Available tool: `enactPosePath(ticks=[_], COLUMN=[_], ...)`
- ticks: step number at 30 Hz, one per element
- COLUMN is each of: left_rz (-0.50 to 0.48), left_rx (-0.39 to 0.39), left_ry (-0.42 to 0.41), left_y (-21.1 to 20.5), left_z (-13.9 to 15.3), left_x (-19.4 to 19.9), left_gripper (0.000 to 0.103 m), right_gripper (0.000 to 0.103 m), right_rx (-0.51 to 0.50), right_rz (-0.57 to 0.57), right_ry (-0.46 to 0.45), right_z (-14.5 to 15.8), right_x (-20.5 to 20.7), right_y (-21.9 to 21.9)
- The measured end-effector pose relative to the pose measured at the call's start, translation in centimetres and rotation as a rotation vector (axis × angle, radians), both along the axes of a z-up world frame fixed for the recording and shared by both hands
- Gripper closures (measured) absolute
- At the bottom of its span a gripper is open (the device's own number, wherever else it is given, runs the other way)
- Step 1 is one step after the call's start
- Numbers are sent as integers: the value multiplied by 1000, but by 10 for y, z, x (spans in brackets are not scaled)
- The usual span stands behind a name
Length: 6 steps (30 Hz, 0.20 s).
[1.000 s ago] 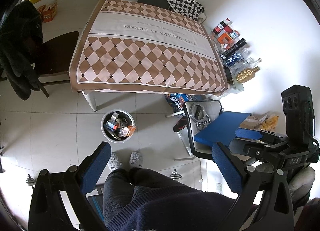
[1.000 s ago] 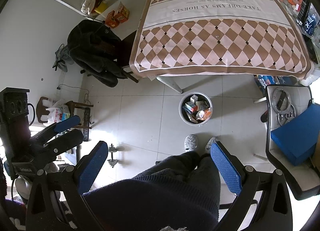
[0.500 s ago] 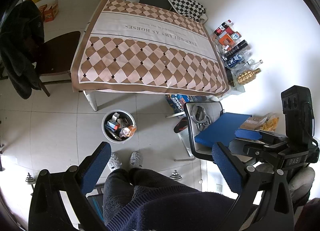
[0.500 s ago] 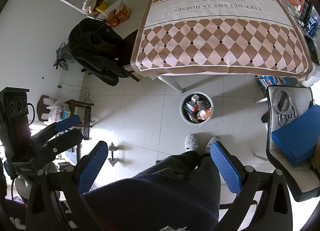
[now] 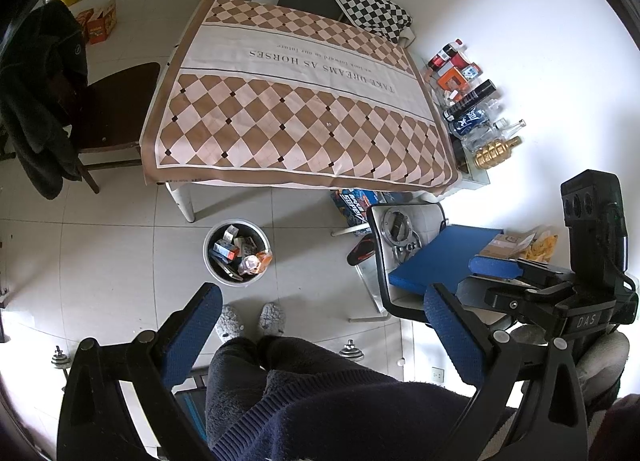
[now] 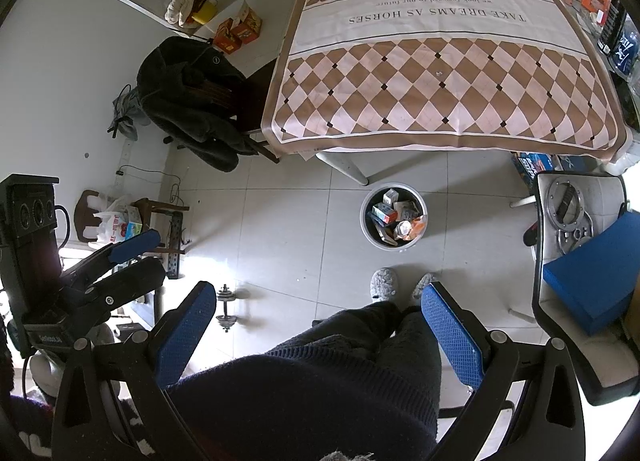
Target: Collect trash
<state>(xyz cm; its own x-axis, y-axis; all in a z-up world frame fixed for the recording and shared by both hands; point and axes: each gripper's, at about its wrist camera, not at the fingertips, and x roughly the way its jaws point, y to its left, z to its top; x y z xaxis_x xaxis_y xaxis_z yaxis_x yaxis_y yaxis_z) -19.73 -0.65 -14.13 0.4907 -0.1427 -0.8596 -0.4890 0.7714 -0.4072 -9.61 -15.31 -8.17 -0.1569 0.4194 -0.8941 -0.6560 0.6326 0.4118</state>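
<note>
The fingers of the left gripper stood spread wide with nothing between the blue pads, and the right gripper was spread just as wide and held nothing either. Both were carried high and tipped downward, over the person's dark trousers and grey slippers on the pale tiled floor. Just beyond the slippers stood a round grey bin, upright on the tiles, beside the near leg of the table. It was loaded with trash: small cartons, a crumpled wrapper and something orange at its right edge, all inside the rim. The table lay farther off, covered by a brown and cream diamond cloth with a pale band of lettering across it. On the left side a dark jacket hung over a wooden chair pushed against the table. On the right, close to the wall, a cluster of bottles and boxes stood on a narrow shelf, a gold bottle nearest. Nearer on that side a black-framed chair carried a blue box and some metal rings. A small dumbbell lay on the tiles at the near left. Each camera caught the other gripper at its edge, likewise parted.
</note>
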Motion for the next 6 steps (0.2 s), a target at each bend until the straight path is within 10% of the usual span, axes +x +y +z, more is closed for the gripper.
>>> enactPosePath(ticks=[6], left_rz=[0], left_rx=[-4], left_ry=[-7], left_y=[-1], left_z=[2], left_x=[2], left_gripper=[0], right_gripper=[0], right_rx=[-1], right_rz=[2], right_ry=[2], right_z=[0], right_x=[1], right_y=[0])
